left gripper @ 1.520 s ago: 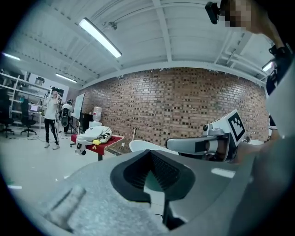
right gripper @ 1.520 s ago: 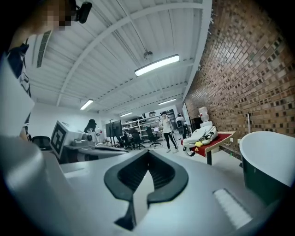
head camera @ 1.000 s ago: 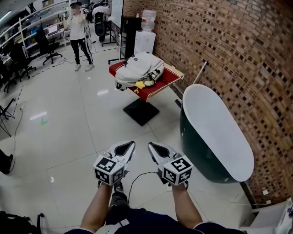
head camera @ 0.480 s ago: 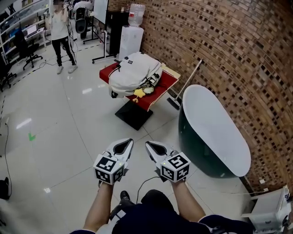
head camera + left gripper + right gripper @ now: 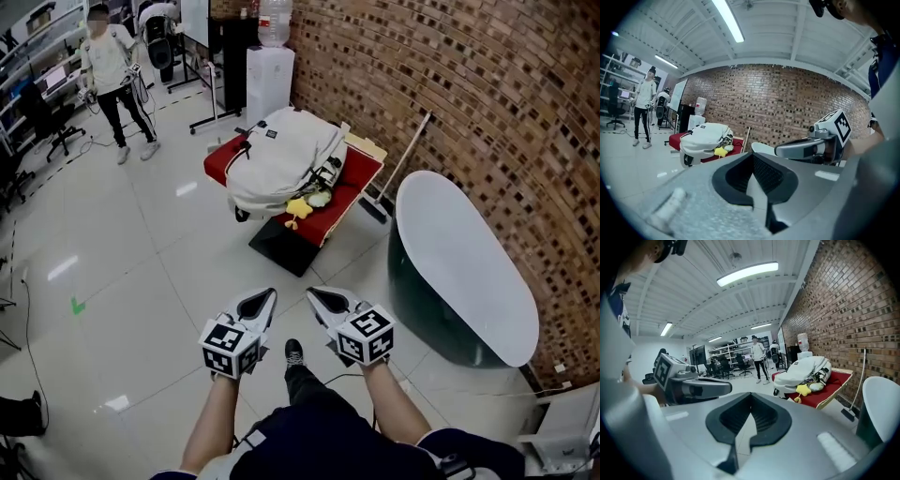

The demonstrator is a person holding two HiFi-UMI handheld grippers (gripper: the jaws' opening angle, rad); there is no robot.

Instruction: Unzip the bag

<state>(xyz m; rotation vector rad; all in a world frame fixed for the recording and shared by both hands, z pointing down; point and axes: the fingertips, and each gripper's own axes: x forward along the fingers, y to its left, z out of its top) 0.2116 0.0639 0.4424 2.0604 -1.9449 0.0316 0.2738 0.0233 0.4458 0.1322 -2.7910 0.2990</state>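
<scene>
Left gripper [image 5: 266,298] and right gripper [image 5: 315,296] both pinched together, empty, well short of bag [image 5: 281,155] on table [image 5: 362,174]; judged best to close in first, opening jaws only beside bag.

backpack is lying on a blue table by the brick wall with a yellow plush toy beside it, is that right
Not quite: the table is red, not blue, as the head view shows. The rest holds: the backpack lies on it by the brick wall, with the yellow plush toy beside it.
</scene>
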